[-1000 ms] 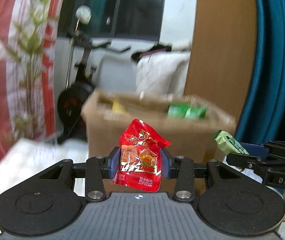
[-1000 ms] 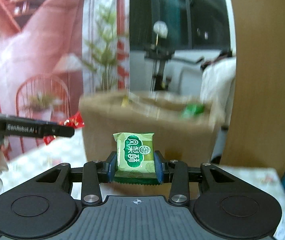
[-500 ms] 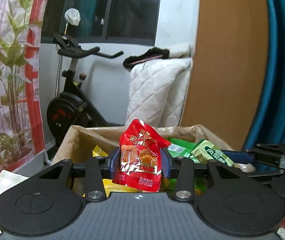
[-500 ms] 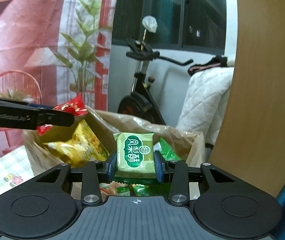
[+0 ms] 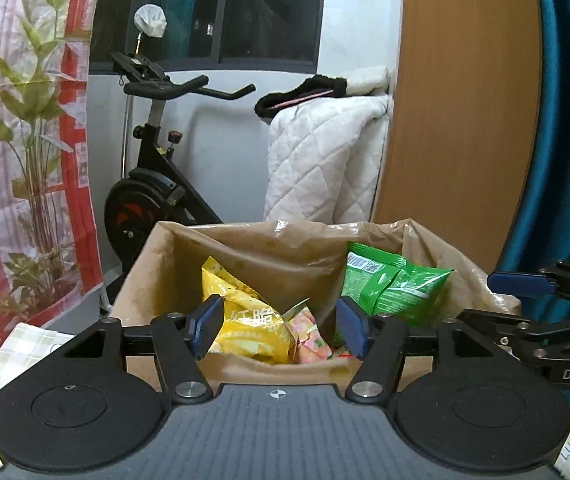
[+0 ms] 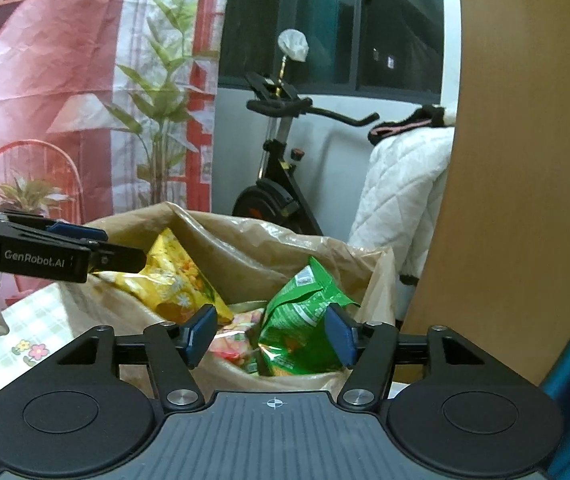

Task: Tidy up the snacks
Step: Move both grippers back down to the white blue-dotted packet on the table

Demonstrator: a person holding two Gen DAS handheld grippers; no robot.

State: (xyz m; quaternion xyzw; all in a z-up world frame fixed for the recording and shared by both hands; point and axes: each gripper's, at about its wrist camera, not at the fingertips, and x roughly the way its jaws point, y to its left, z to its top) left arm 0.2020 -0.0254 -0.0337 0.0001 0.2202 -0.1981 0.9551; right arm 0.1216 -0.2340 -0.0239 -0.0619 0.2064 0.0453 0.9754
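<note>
A brown cardboard box lined with a plastic bag [image 5: 153, 280] [image 6: 245, 240] stands on the table and holds several snack packets. A yellow chip bag [image 5: 245, 320] [image 6: 173, 276] lies at its left, a green packet [image 5: 393, 288] [image 6: 301, 308] at its right, pink-wrapped snacks [image 5: 309, 336] between them. My left gripper [image 5: 281, 326] is open and empty over the box's near rim. My right gripper [image 6: 271, 334] is open and empty over the box too. The red pouch and the small green packet are not in either gripper; I cannot make them out in the box.
An exercise bike [image 5: 153, 184] and a white quilt [image 5: 325, 160] stand behind the box. A wooden panel [image 5: 457, 120] and blue curtain [image 5: 565, 140] rise at the right. A checked tablecloth [image 6: 33, 336] covers the table. The other gripper shows in each view [image 5: 545, 312] [image 6: 45, 252].
Both grippers moved forward over the box and opened. The red pouch left my left gripper and the small green packet left my right gripper.
</note>
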